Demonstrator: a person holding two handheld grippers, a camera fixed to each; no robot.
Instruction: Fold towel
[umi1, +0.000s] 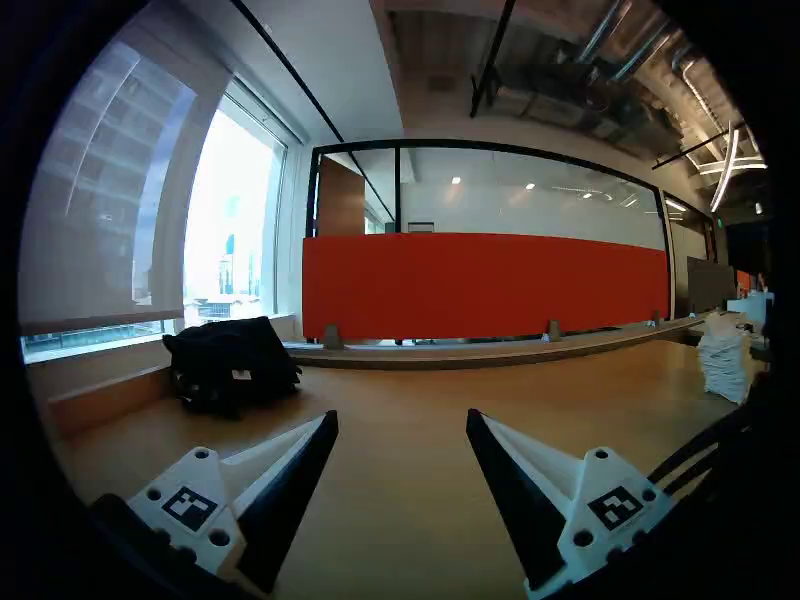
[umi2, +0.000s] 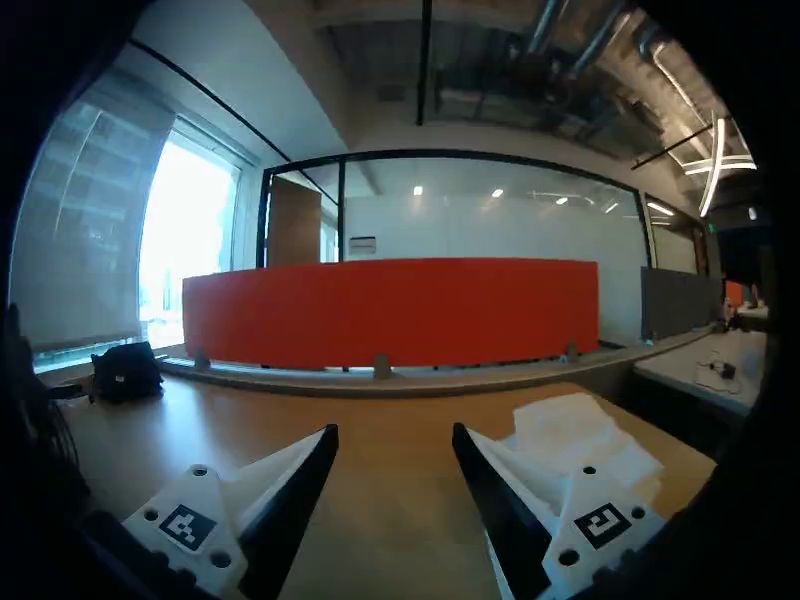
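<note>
Pale wood surface (umi1: 400, 490) stretches ahead in the left gripper view. The left claw (umi1: 400, 414) is spread wide, with nothing between its fingers. A black bag (umi1: 230, 365) lies far left by the window (umi1: 235, 225). A stack of white towels (umi1: 725, 355) stands far right. An orange partition (umi1: 480, 285) lines the far edge.

In the right gripper view, the right claw (umi2: 394, 428) is likewise spread and empty. The white towels (umi2: 575, 430) lie near right, partly behind its right finger.

On the table (umi1: 410, 400), a bag (umi1: 232, 365) at far left, a stack of towels (umi1: 725, 358) at right, a divider (umi1: 485, 285) along the back edge behind both, a window (umi1: 235, 230) beyond the bag.
</note>
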